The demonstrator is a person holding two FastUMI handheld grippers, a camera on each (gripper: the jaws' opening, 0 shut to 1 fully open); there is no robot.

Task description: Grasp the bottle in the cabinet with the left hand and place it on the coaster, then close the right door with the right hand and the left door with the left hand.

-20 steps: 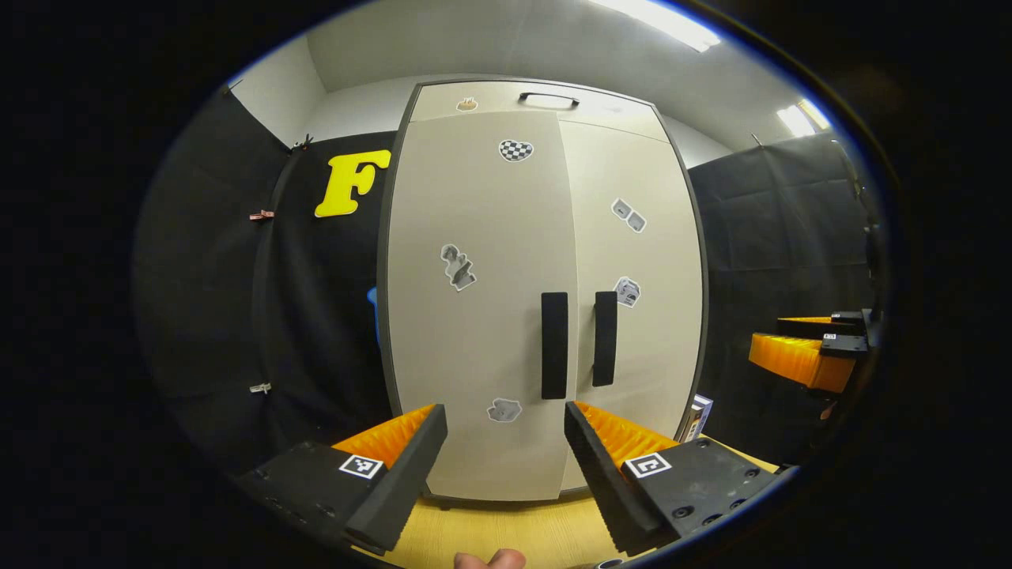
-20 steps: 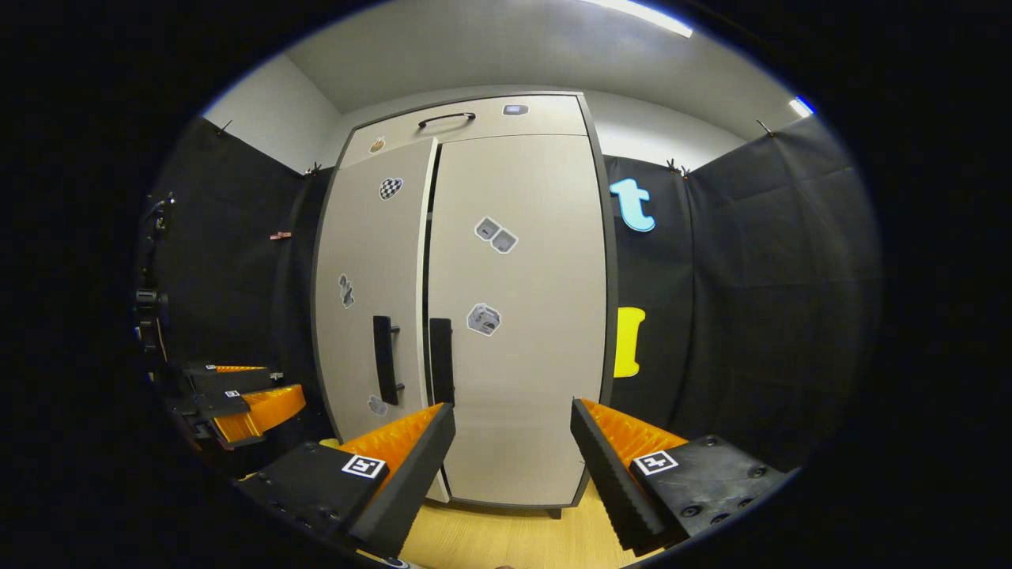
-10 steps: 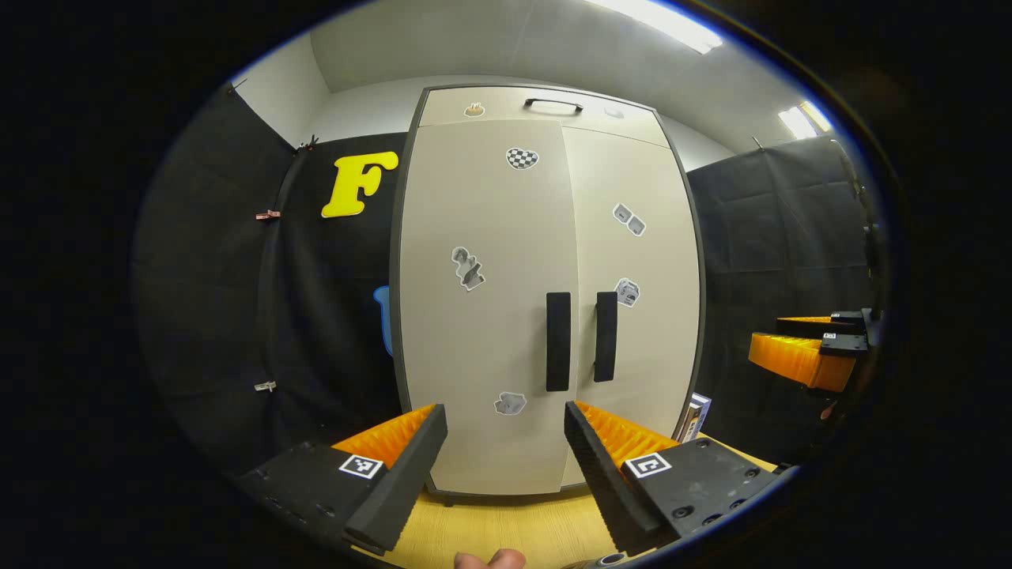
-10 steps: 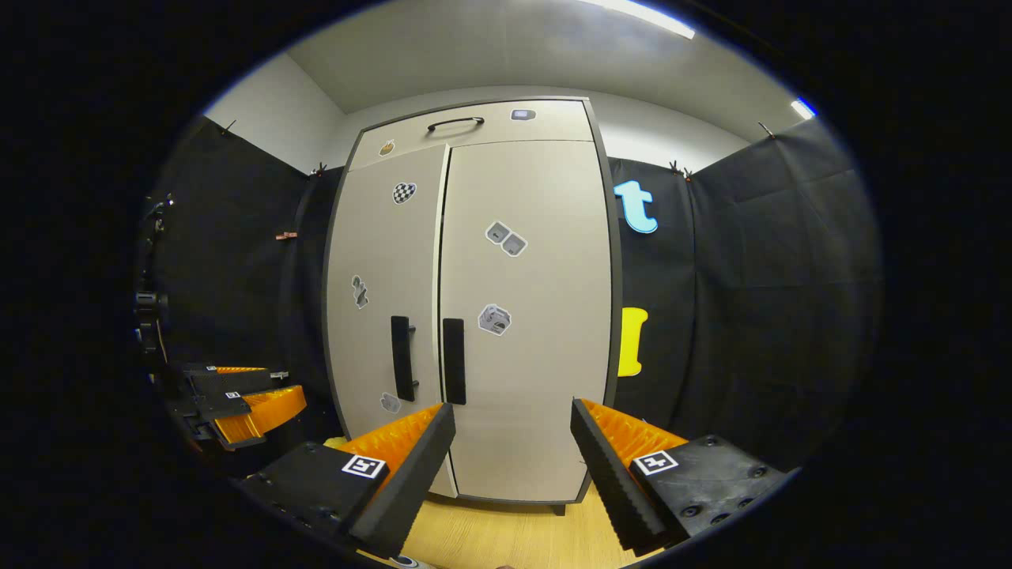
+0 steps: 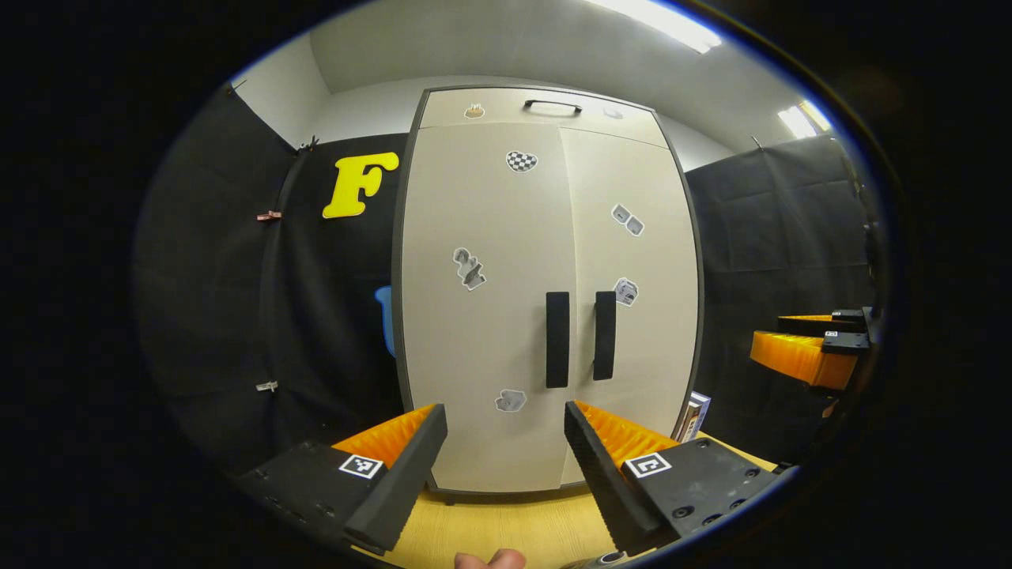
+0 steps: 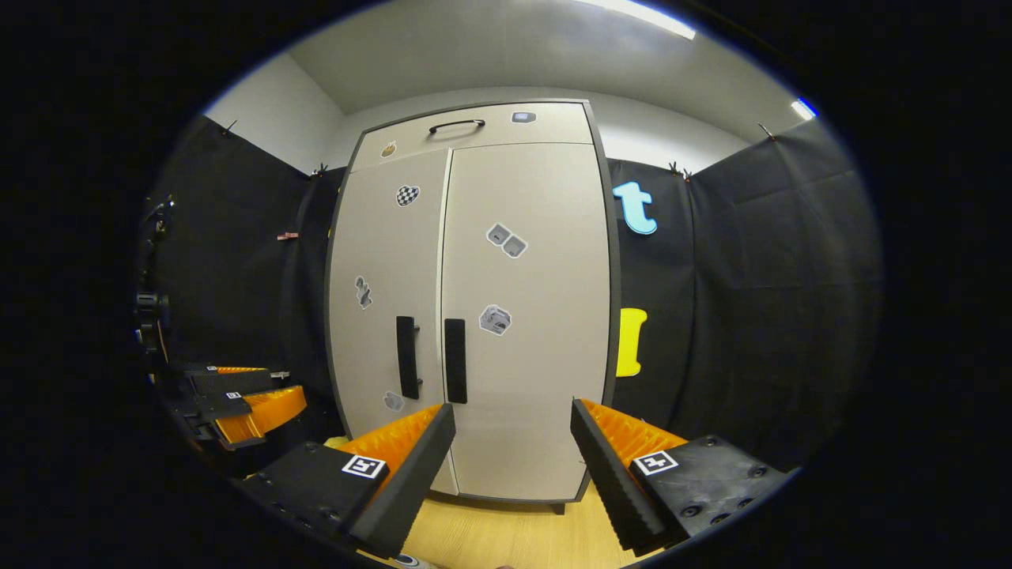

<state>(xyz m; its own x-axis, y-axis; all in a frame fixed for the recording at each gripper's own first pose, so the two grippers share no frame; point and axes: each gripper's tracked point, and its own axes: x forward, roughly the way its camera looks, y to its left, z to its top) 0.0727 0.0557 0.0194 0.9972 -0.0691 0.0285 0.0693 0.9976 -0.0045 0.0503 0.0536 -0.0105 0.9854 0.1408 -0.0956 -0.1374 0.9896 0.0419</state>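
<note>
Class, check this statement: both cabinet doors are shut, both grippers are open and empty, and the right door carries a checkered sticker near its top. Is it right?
Not quite. The checkered sticker is on the left door, not the right door; the left gripper view shows it. The rest holds: both doors are shut, and the left gripper and right gripper are open and empty.
</note>
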